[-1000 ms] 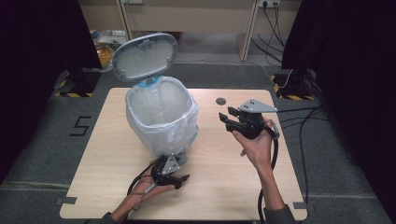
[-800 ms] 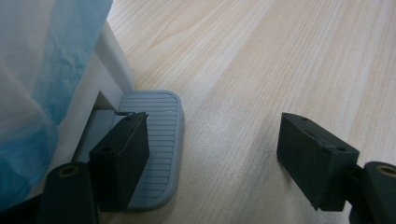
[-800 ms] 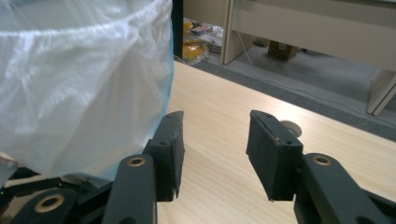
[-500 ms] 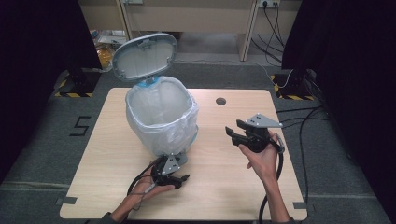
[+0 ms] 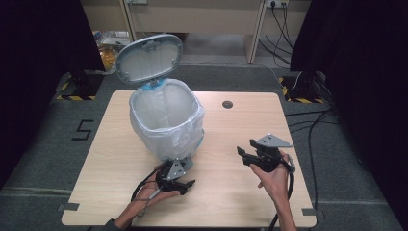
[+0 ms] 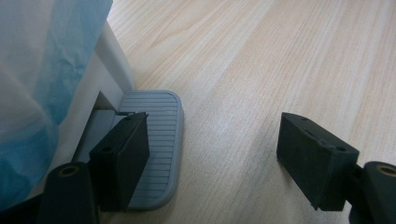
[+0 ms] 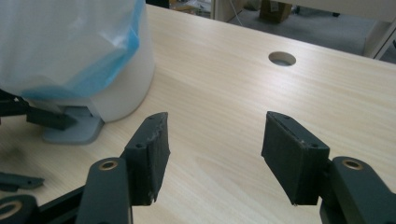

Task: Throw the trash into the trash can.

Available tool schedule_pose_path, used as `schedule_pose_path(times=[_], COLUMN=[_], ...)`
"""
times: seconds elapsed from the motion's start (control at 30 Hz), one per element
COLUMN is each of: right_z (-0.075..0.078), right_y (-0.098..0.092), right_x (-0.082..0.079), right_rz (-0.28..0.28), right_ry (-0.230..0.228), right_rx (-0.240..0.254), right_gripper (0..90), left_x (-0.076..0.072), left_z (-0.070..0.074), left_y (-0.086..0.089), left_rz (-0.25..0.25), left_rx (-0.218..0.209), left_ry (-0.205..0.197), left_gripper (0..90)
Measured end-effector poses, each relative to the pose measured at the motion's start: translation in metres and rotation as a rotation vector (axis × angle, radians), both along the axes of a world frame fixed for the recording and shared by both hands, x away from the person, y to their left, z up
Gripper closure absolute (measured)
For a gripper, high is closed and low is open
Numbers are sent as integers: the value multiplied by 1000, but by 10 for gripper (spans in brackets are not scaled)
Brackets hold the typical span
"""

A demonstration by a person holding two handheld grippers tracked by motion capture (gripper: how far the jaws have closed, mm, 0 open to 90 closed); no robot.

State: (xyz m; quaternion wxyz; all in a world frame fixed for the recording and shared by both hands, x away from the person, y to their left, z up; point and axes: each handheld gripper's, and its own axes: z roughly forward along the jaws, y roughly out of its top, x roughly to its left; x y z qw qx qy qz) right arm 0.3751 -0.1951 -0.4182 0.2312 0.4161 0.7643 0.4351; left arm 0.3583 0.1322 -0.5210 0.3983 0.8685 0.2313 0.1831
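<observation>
Pedal bin (image 5: 166, 120) sits on the table (image 5: 240, 125), left of centre, closer to the far edge. Lid (image 5: 149, 57) is up, tilted back, w/ a translucent blue-tinted liner (image 5: 166, 103) folded over the rim.

Left gripper (image 5: 175, 180) is low at the bin's foot near the front edge, hand (image 5: 154, 192) under it. Left gripper view: one jaw lies over the grey ribbed pedal (image 6: 156, 140), probably pressing it, which would explain the lid standing open; contact itself not resolvable. Other jaw hangs over bare wood. Jaws wide apart, nothing between them.

Right gripper (image 5: 250, 156) is held off the table toward the front-right corner, well apart from the bin, jaws aimed leftward at it. Looks like a standby pose, no obj to drop in that I can see. Jaws wide apart, empty, touching nothing; the right gripper view has bare tabletop between them, bin base and cable hole (image 7: 282, 58) beyond.
</observation>
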Motion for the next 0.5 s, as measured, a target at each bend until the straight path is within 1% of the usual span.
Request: schedule_pose_path(times=[0.17, 0.2, 0.37, 0.47, 0.5], right_z=[-13, -15, -31, -39, -39], right_y=[-4, -4, -3, -3, -3], right_x=[-6, -7, -11, -12, -12], right_rz=[-8, -8, -16, -13, -13], right_ry=[20, 26, 49, 65, 65], right_rx=[-9, -11, -26, -25, -25], right_gripper=[375, 371, 362, 354, 354], left_x=[0, 0, 0, 0, 0], left_z=[0, 0, 0, 0, 0], left_y=[0, 0, 0, 0, 0], left_rz=[0, -3, 0, 1, 1], left_rx=[1, 9, 3, 3, 3], left_ry=[0, -1, 5, 5, 5], left_gripper=[248, 248, 248, 248, 248])
